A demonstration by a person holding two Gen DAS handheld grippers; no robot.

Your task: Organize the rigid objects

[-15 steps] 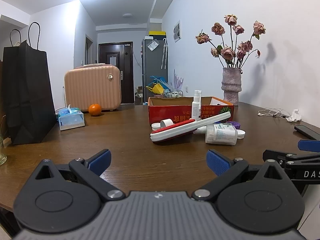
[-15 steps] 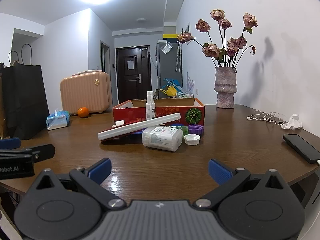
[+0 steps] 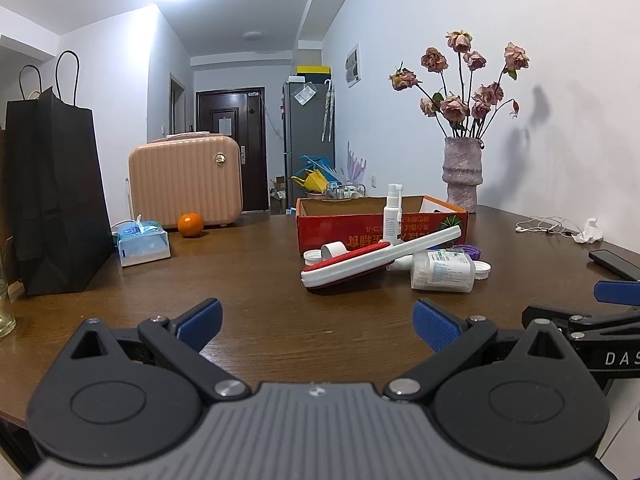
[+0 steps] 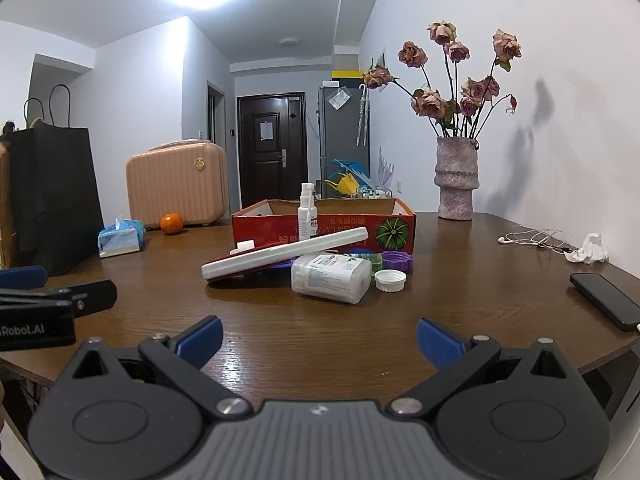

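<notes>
Both tongs, left gripper [image 3: 316, 320] and right gripper [image 4: 318, 338], hung spread wide and empty over the near table [image 4: 320, 320], probably lining up a first grab. Ahead sat the white bottle [image 4: 330, 278] on its side, lint brush [image 4: 284, 254] propped across the clutter, red box [image 4: 324, 220] just behind.

Right gripper [image 4: 318, 338] spread wide above table [image 4: 460, 280]; white bottle [image 4: 330, 278] lies before red box [image 4: 324, 226].
</notes>
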